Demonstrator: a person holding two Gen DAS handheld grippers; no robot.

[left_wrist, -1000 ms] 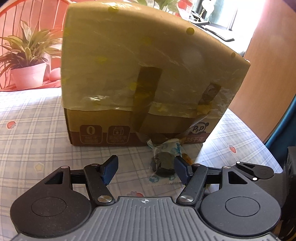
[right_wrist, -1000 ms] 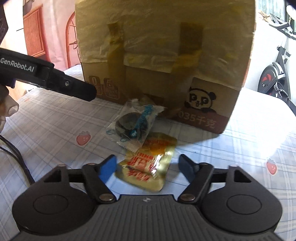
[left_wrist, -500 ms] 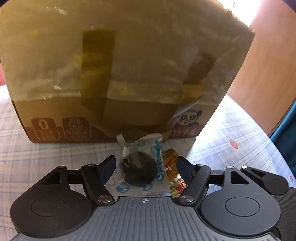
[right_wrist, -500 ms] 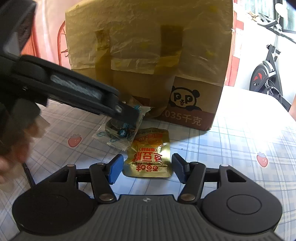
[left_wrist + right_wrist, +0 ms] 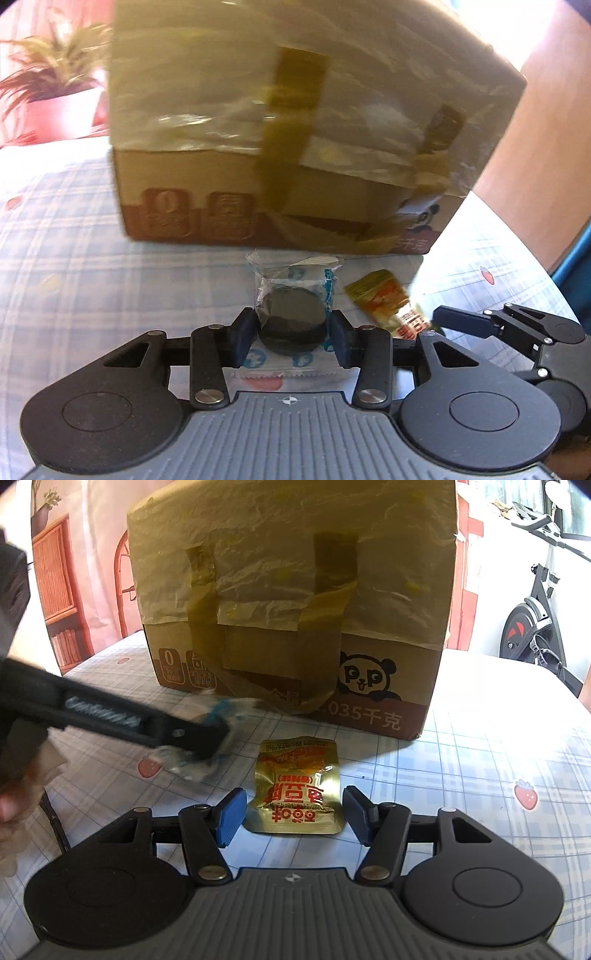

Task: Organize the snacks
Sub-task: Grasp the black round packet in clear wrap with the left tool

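A clear blue-printed packet with a dark round cookie (image 5: 293, 325) sits between my left gripper's (image 5: 293, 341) blue pads, which press on its sides; the gripper is shut on it just above the checked tablecloth (image 5: 92, 280). From the right wrist view this packet (image 5: 207, 746) is blurred, beside the left gripper (image 5: 207, 738). A gold-and-red snack pouch (image 5: 295, 794) lies flat on the cloth, between the open fingers of my right gripper (image 5: 295, 821). It also shows in the left wrist view (image 5: 388, 302). A large taped cardboard box (image 5: 291, 605) with a panda print stands behind both snacks.
The box (image 5: 295, 122) fills the back of the table. A potted plant (image 5: 48, 92) stands at the far left. An exercise bike (image 5: 535, 627) stands off the table to the right. A wooden wall (image 5: 546, 129) is close on the right.
My left gripper closed on the cookie packet and lifted it slightly away from the box. My right gripper moved forward so the gold pouch now lies between its open fingers.
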